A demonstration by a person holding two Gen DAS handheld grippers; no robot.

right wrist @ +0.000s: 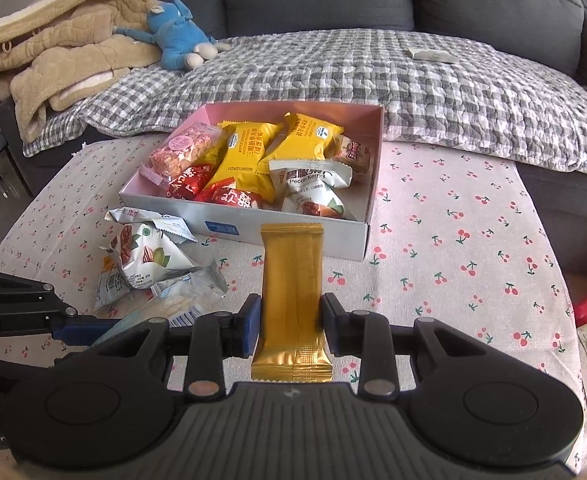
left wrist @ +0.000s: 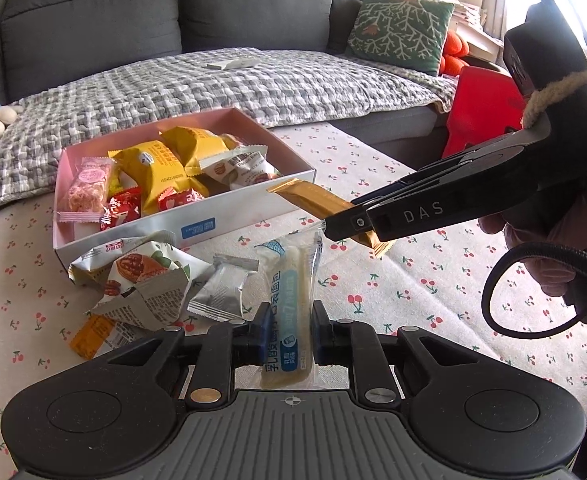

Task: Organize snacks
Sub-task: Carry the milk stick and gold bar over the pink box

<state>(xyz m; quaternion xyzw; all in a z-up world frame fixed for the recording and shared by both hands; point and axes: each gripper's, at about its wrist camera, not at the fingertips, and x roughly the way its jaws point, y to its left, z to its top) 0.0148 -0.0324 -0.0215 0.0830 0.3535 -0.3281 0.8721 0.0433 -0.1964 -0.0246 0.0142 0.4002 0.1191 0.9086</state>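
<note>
My left gripper (left wrist: pixel 289 330) is shut on a clear bread pack with blue print (left wrist: pixel 289 288), held above the cherry-print tablecloth. My right gripper (right wrist: pixel 291 320) is shut on a gold stick pack (right wrist: pixel 292 280), held just in front of the box's near wall; it also shows in the left wrist view (left wrist: pixel 321 204). The white box with pink inside (right wrist: pixel 289 236) holds yellow, red, pink and white snack packs. Loose on the cloth lie a nut-print pack (left wrist: pixel 141 276), a silver pack (left wrist: pixel 223 288) and an orange pack (left wrist: pixel 93 336).
A grey sofa with a checked blanket (right wrist: pixel 373 80) runs behind the table. A blue plush toy (right wrist: pixel 177 36) and a beige blanket lie at its left. A green cushion (left wrist: pixel 401 28) and a red object (left wrist: pixel 481 108) sit at the right.
</note>
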